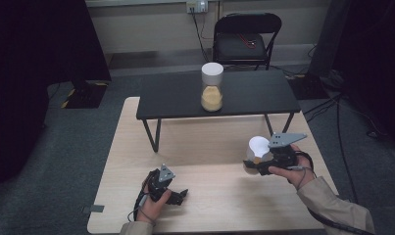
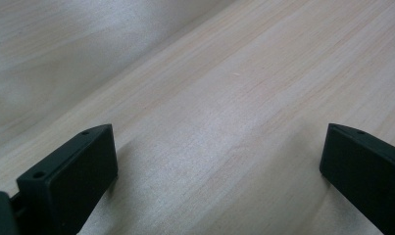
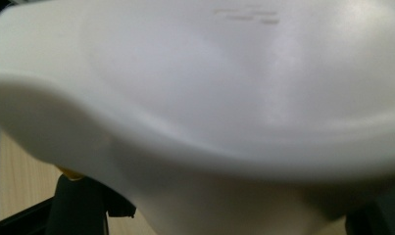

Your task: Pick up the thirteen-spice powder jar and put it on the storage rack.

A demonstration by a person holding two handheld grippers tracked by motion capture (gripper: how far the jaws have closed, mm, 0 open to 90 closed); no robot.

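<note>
High view, right hand-held gripper (image 1: 256, 164) clamping tilted white cup (image 1: 258, 147)

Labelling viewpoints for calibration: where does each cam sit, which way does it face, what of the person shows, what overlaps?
High view: above the person's side, looking forward and down at the wooden table; both forearms, left gripper, right gripper.
Left gripper view: on the left gripper, facing tabletop; open jaws.
Right gripper view: on the right gripper, facing the white cup; jaw edges.
Shared: cup, tabletop.

The right tongs (image 1: 254, 164) hold a white cup (image 1: 258, 149) over the counter (image 1: 209, 147). The left tongs (image 1: 178, 196) rest low on it, holding nothing.
</note>
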